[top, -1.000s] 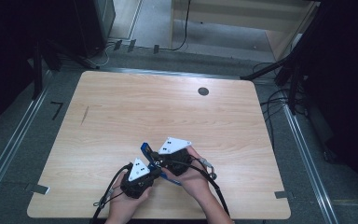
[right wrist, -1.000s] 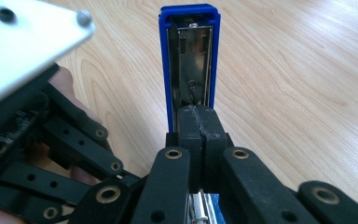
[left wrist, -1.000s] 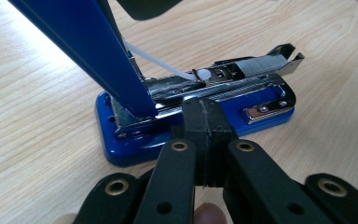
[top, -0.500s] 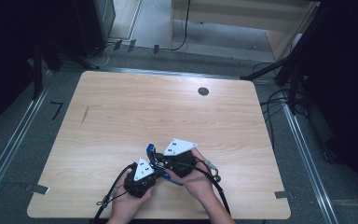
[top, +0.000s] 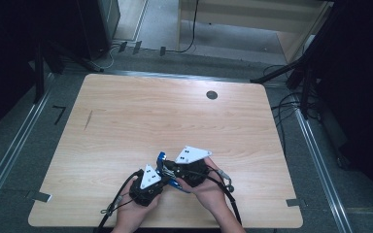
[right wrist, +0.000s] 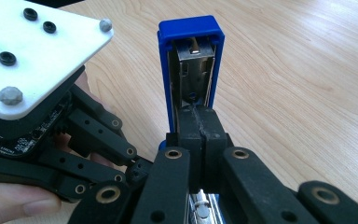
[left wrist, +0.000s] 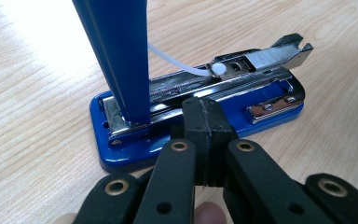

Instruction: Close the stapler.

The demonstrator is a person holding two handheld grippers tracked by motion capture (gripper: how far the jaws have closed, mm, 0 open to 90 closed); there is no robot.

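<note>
The blue stapler (left wrist: 200,109) sits on the wooden table (top: 175,116) near its front edge, just ahead of my two hands, with its lid (left wrist: 121,56) swung upright and the staple magazine (left wrist: 242,70) laid bare. As I judge it, opening is done: the magazine carries a row of staples, the white pusher spring (left wrist: 177,63) arcs across it, and what remains is to finish with the staples and fold the lid back down. My left gripper (left wrist: 204,135) has its jaws pressed together at the stapler's base rail; I cannot tell whether they pinch the rail's edge or just rest against it. My right gripper (right wrist: 199,126) has its jaws together too, right at the foot of the raised lid (right wrist: 191,70), seemingly propping it rather than clamping it. In the high view both hands lie close, the left hand (top: 138,204) low and angled inward, the right hand (top: 206,187) beside it, grippers nearly touching over the stapler.
</note>
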